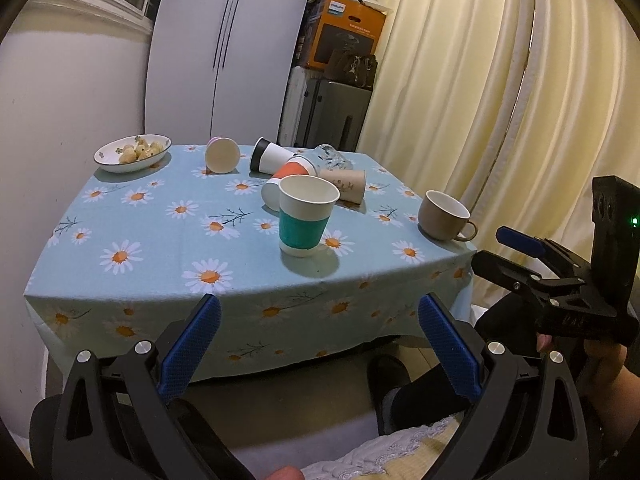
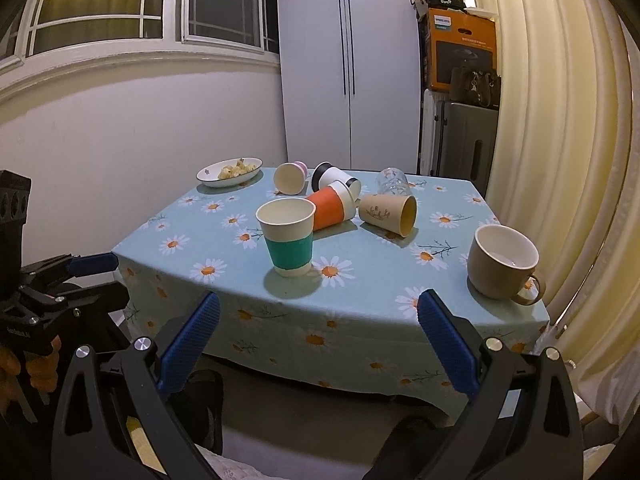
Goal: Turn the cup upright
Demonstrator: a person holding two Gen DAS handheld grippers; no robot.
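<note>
A teal-banded paper cup [image 1: 305,216] [image 2: 289,237] stands upright near the table's front edge. Behind it lie several cups on their sides: an orange one [image 1: 289,178] [image 2: 331,207], a black-and-white one [image 1: 269,155] [image 2: 333,176], a pink one [image 1: 222,155] [image 2: 289,177], a brown paper one [image 1: 347,185] [image 2: 389,212] and a clear glass [image 1: 331,157] [image 2: 393,181]. A beige mug [image 1: 445,216] [image 2: 502,263] stands upright at the right. My left gripper [image 1: 319,344] is open and empty before the table. My right gripper [image 2: 318,344] is open and empty too; it also shows in the left wrist view [image 1: 516,252].
A white dish of snacks [image 1: 133,153] [image 2: 230,171] sits at the table's far left corner. The daisy tablecloth [image 1: 168,240] [image 2: 360,264] hangs over the front edge. A wardrobe, suitcases and boxes stand behind; curtains hang at the right.
</note>
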